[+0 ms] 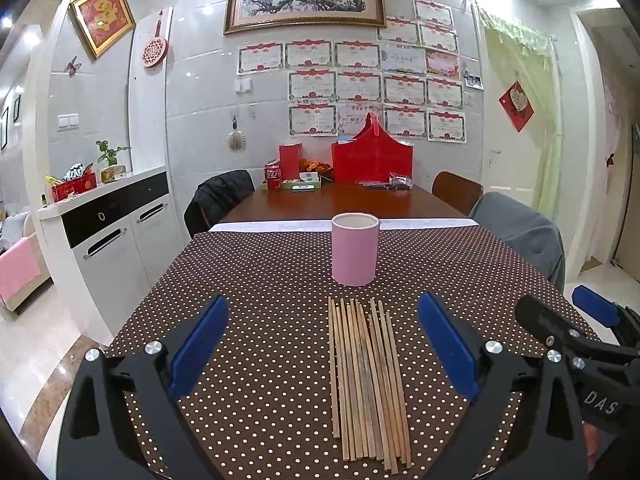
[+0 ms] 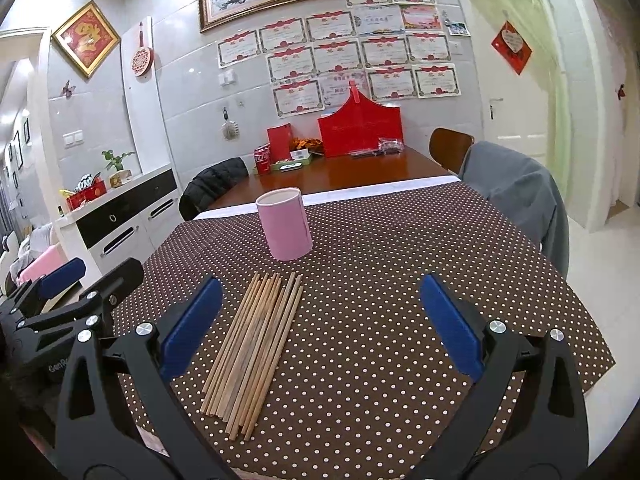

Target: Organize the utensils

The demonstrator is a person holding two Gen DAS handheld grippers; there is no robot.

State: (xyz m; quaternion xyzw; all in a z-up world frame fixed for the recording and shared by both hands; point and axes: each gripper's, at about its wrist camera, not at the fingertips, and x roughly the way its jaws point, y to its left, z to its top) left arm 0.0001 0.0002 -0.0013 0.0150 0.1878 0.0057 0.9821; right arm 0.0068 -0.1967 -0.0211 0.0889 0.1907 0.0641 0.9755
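Several wooden chopsticks [image 1: 366,380] lie side by side on the brown polka-dot tablecloth [image 1: 260,280], pointing away from me. A pink cylindrical holder [image 1: 355,249] stands upright just beyond them, and nothing shows above its rim. My left gripper [image 1: 322,312] is open and empty, above the near table edge with the chopsticks between its blue pads. My right gripper [image 2: 322,292] is open and empty; the chopsticks [image 2: 256,348] lie below its left pad and the holder [image 2: 285,224] stands ahead to the left. Each gripper shows at the edge of the other's view.
Beyond the cloth the wooden table [image 1: 340,200] carries a red gift bag [image 1: 372,158], a red box, a can and a tray by the wall. Chairs with a black jacket [image 1: 218,196] and a grey cover [image 1: 524,236] flank the table. A white sideboard [image 1: 116,232] stands left.
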